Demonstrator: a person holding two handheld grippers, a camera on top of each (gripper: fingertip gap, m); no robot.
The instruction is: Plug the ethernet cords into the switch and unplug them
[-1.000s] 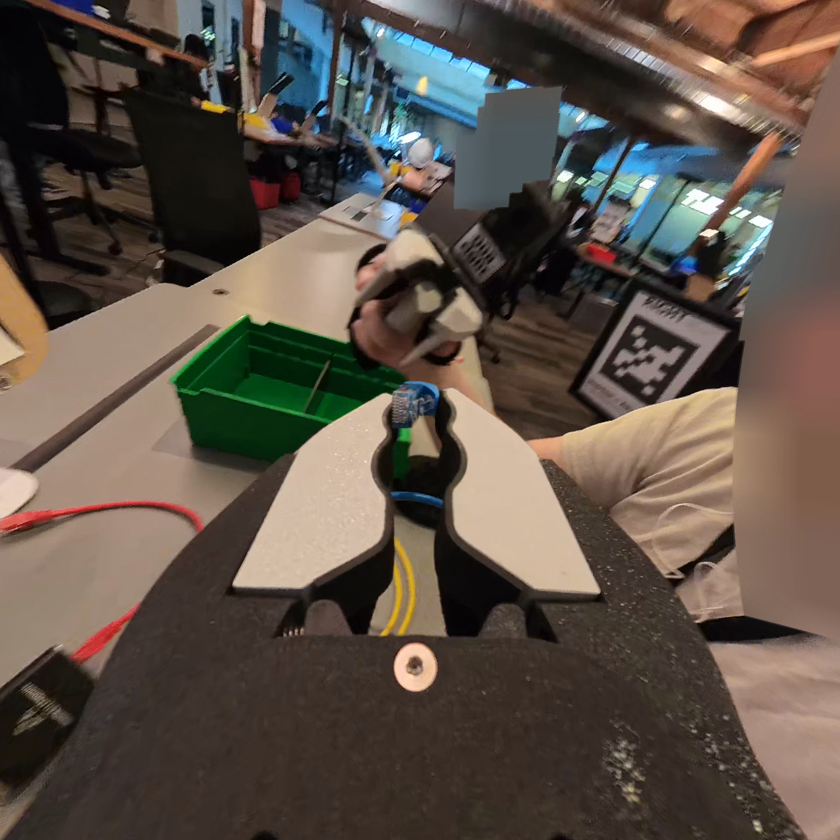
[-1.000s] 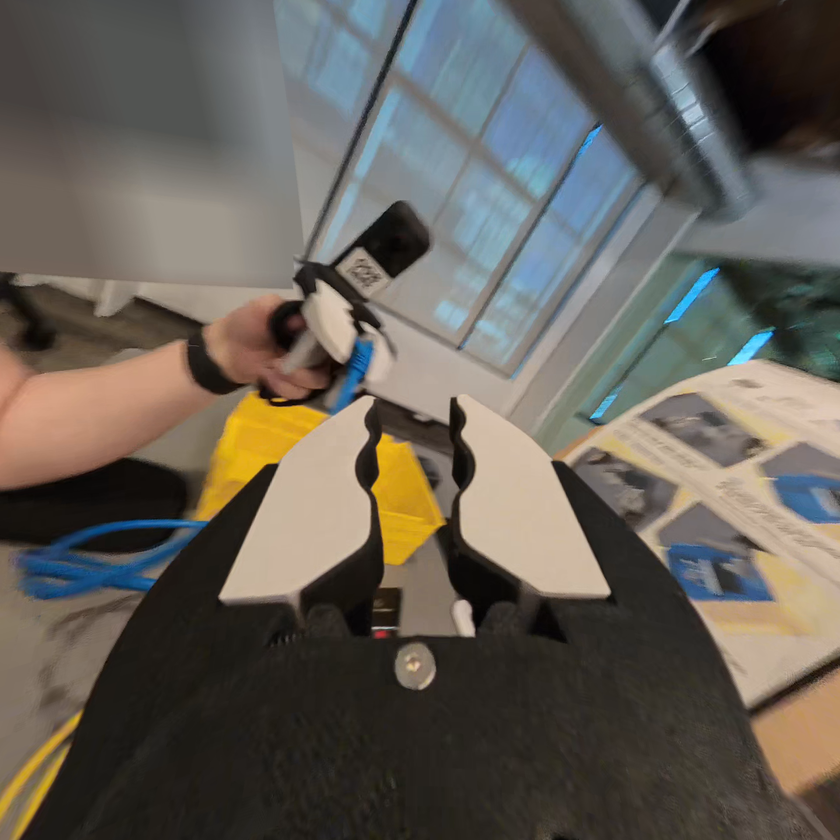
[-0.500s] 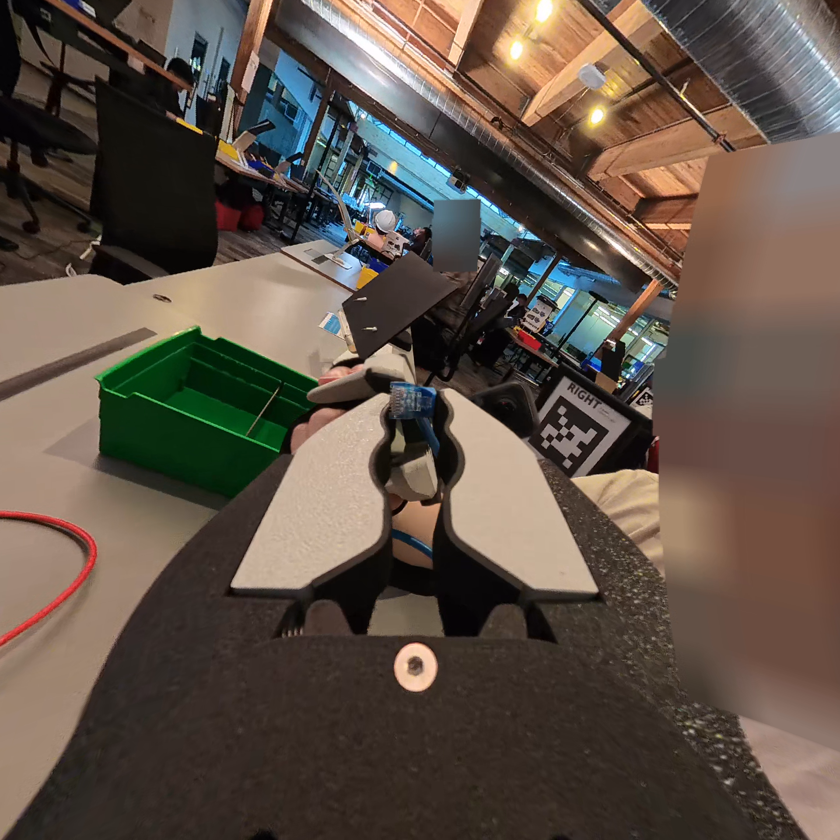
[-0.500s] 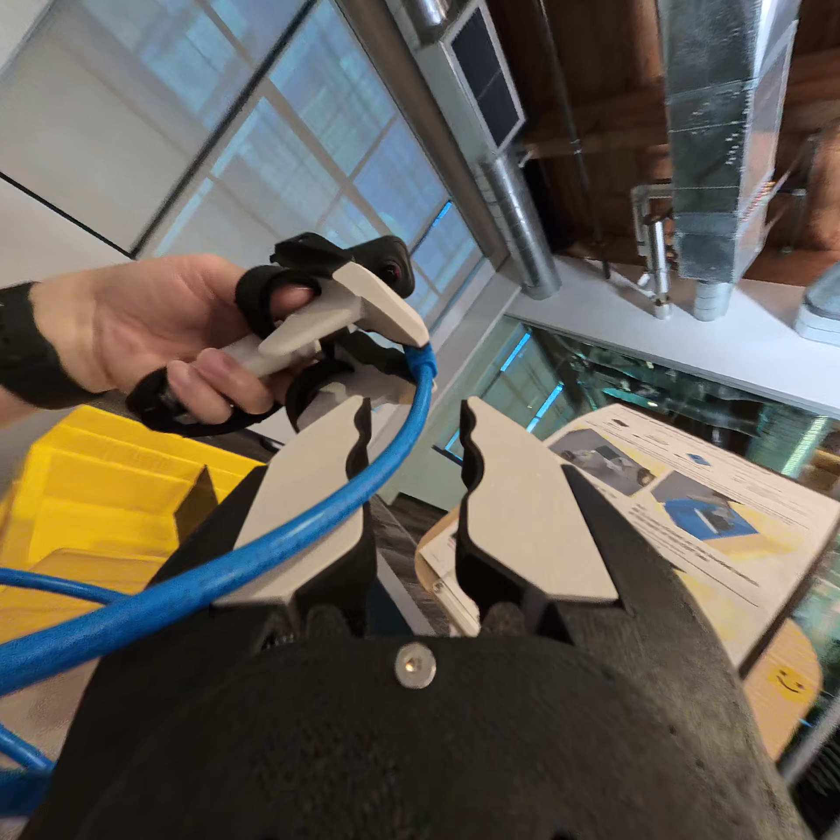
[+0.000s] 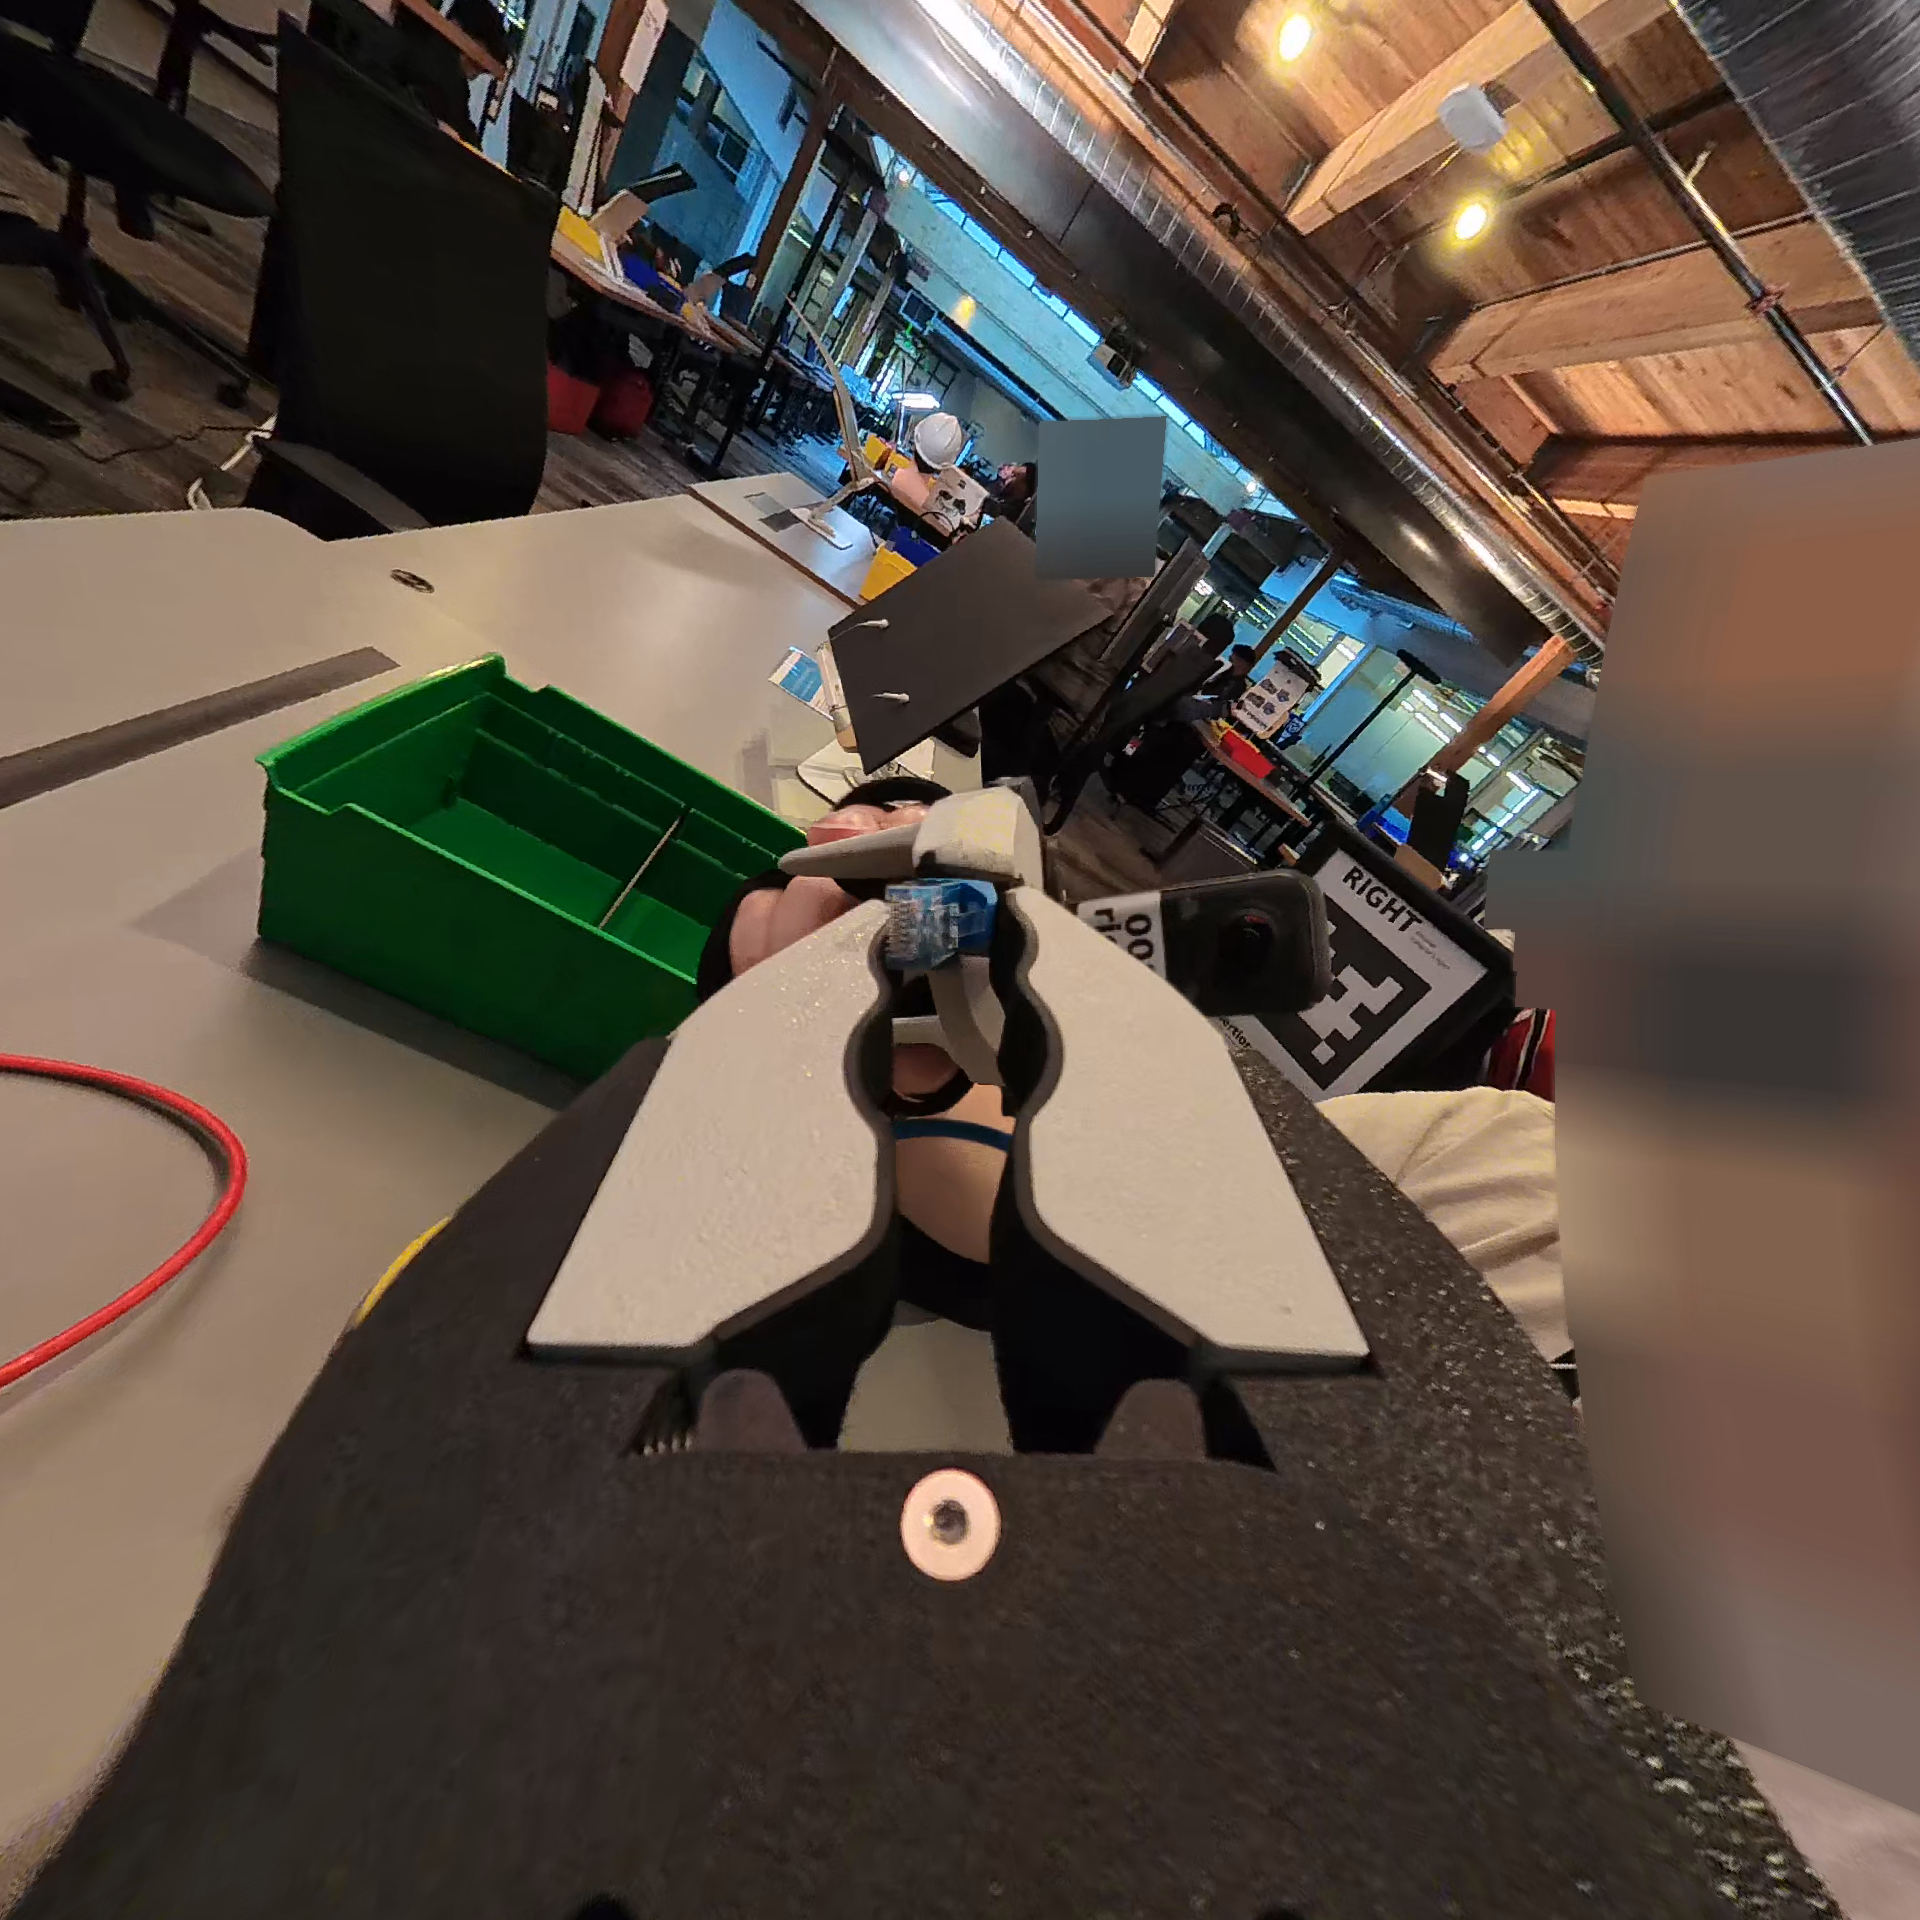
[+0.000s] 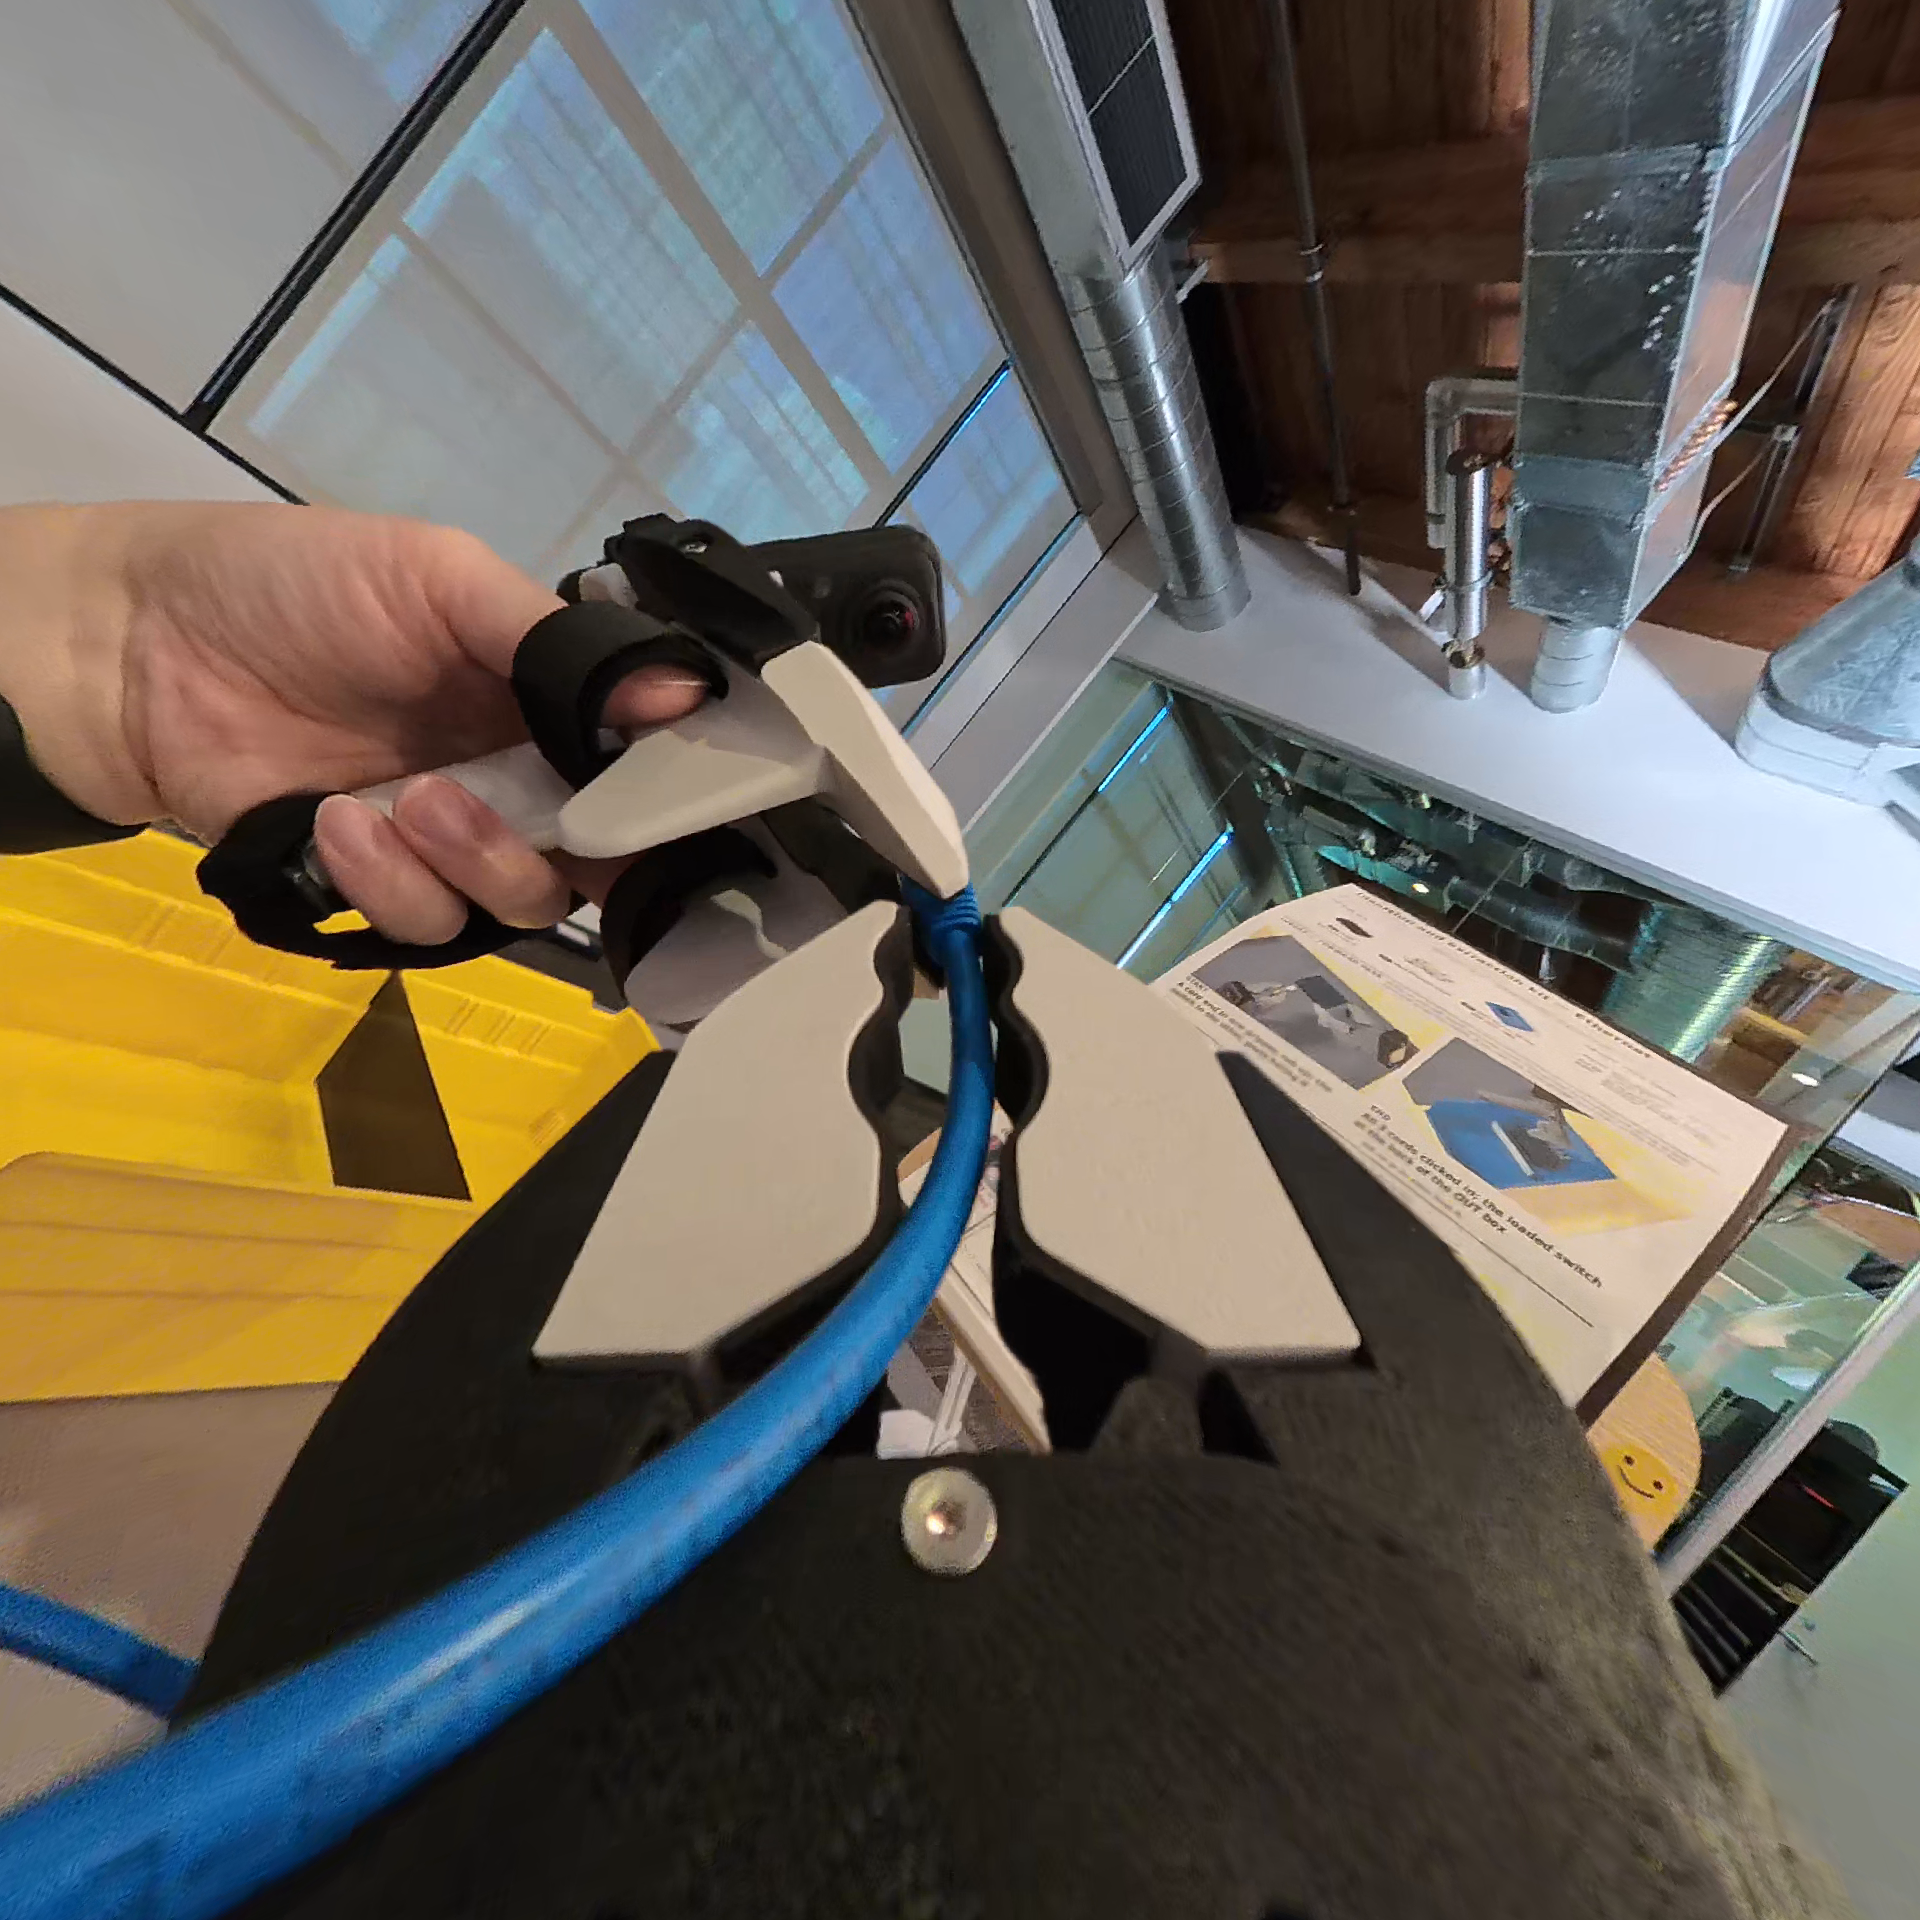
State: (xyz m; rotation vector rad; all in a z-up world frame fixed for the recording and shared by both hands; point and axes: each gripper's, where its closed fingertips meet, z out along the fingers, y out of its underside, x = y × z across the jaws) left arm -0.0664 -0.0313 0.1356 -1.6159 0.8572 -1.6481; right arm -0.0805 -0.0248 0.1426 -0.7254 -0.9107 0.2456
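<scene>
A blue cord is being passed between the two grippers in mid-air.

Left wrist view: the clear-and-blue ethernet plug (image 5: 928, 928) is clamped at the tips of the left gripper (image 5: 940, 935), now raised since a second ago, with a green plastic bin (image 5: 447, 852) on the grey table (image 5: 312, 1122) behind; no switch is seen.
Right wrist view: the blue ethernet cord (image 6: 940, 1132), absent a second ago, now runs between the parted fingers of the right gripper (image 6: 943, 920), ungripped; a regrasp seems under way.
</scene>
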